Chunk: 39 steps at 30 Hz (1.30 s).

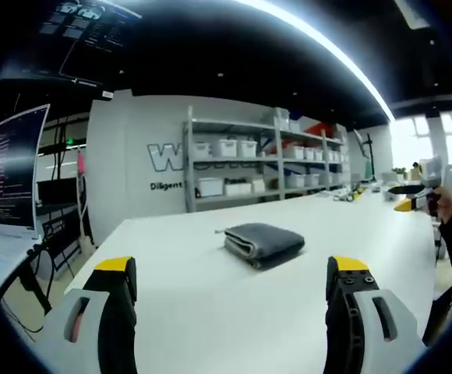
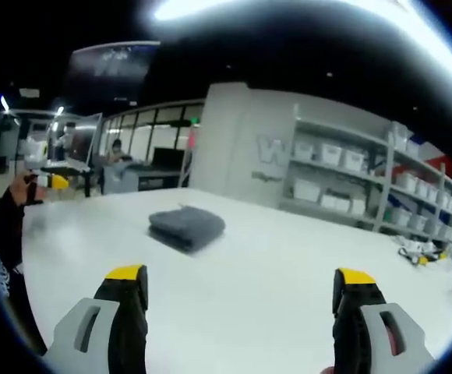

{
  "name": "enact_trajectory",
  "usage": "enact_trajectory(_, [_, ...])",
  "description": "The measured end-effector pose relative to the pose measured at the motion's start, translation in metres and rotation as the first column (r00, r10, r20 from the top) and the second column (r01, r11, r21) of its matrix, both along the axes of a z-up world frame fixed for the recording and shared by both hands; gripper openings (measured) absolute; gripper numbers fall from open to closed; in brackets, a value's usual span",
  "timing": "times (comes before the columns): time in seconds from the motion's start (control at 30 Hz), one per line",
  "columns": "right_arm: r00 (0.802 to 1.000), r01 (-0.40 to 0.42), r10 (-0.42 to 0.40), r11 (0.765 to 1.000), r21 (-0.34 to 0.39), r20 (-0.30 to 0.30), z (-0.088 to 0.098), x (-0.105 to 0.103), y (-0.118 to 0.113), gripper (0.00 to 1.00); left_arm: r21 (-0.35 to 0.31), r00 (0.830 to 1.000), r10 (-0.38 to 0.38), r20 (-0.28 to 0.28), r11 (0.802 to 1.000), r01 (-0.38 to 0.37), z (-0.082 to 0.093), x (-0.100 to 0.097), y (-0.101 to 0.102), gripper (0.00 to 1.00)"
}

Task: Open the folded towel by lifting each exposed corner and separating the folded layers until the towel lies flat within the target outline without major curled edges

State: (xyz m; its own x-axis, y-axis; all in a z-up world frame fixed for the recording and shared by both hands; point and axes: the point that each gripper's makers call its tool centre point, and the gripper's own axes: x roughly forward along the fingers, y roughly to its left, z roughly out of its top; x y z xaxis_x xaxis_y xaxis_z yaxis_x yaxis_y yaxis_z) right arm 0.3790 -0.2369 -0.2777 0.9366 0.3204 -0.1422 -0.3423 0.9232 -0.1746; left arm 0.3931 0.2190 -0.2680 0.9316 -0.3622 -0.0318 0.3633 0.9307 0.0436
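A dark grey towel, folded into a thick pad, lies on the white table a little ahead of my left gripper. That gripper is open, its yellow-tipped jaws wide apart with nothing between them. In the right gripper view the same towel sits ahead and left of centre. My right gripper is also open and holds nothing. Both grippers hover short of the towel without touching it. The right gripper also appears at the far right in a dark-sleeved hand, and the left gripper at the far left.
Metal shelves with white bins stand against the grey wall behind the table. A monitor on a stand is at the left, past the table edge. Small items lie on the table's far right end. Desks and people are farther back.
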Motion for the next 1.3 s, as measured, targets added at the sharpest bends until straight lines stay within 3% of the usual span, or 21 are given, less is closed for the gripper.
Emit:
enact_trajectory(0.13, [1.000, -0.003, 0.003, 1.000, -0.009, -0.016, -0.001, -0.002, -0.007, 0.99, 0.001, 1.000, -0.003, -0.008, 1.000, 0.003, 0.005, 0.001, -0.002, 1.00])
enact_trajectory(0.3, [0.999, 0.014, -0.014, 1.000, 0.022, 0.028, 0.023, -0.001, -0.020, 0.99, -0.019, 1.000, 0.015, 0.013, 1.000, -0.014, 0.020, 0.009, 0.000, 1.00])
enact_trajectory(0.53, [1.000, 0.021, -0.021, 1.000, 0.003, 0.006, 0.012, 0.002, -0.021, 0.99, -0.006, 1.000, -0.016, -0.004, 1.000, 0.016, 0.013, 0.014, -0.014, 1.00])
enact_trajectory(0.7, [0.999, 0.024, -0.024, 1.000, 0.006, 0.032, 0.020, 0.001, -0.021, 0.99, -0.012, 1.000, -0.021, 0.006, 1.000, 0.021, 0.017, 0.012, -0.015, 1.00])
enact_trajectory(0.83, [0.999, 0.026, -0.025, 0.999, -0.041, 0.021, 0.023, 0.007, -0.022, 1.00, -0.021, 1.000, -0.030, 0.006, 0.999, 0.030, 0.016, 0.009, -0.018, 1.00])
enact_trajectory(1.13, [0.998, 0.032, -0.023, 0.989, -0.142, 0.064, 0.066, 0.019, -0.029, 1.00, -0.060, 0.996, -0.082, 0.029, 0.995, 0.084, 0.023, 0.001, -0.048, 1.00])
enact_trajectory(1.3, [0.998, 0.006, 0.006, 0.979, -0.203, 0.060, 0.083, 0.031, -0.024, 1.00, -0.116, 0.998, -0.035, 0.057, 0.992, 0.041, 0.036, 0.004, -0.041, 1.00])
